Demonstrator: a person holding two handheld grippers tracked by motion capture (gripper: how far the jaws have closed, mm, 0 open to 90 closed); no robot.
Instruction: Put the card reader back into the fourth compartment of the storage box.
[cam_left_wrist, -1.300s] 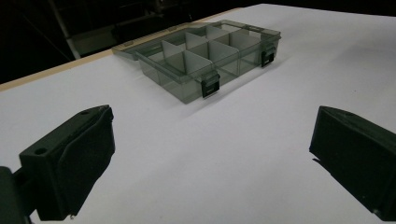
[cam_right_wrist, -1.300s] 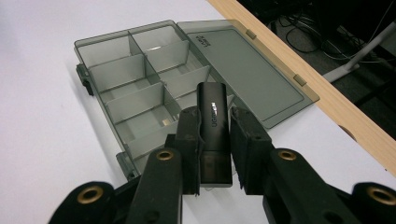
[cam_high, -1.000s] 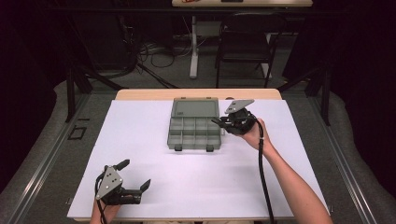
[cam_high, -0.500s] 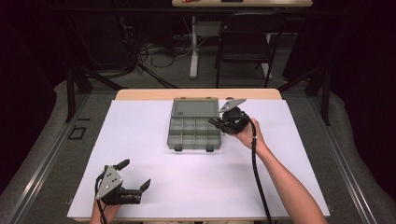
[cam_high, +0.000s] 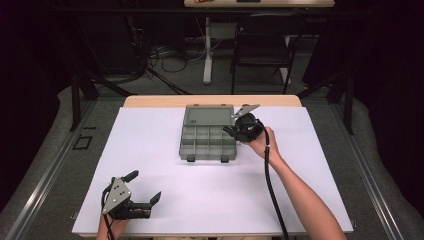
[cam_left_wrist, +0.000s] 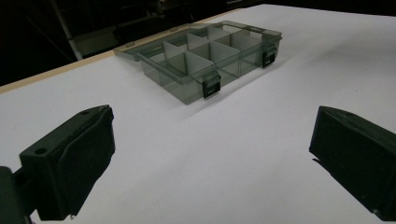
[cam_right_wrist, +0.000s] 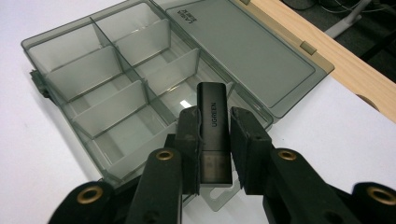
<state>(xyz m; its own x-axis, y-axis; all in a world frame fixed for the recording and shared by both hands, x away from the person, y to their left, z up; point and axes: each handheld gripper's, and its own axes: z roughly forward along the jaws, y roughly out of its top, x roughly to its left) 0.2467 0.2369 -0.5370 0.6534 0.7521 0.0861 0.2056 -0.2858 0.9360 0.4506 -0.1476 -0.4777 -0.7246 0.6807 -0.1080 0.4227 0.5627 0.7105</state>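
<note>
The right gripper clamps a slim black rectangular stick marked "UGREEN", its lower end partly hidden between the jaws, just over the right edge of the smoky translucent compartment box. Small raised lettering on the box's flat open lid is too small to read. The left gripper sits spread wide and empty at the near left of the white table.

"UGREEN" on black USB stick; organizer box lid embossing illegible.
</note>
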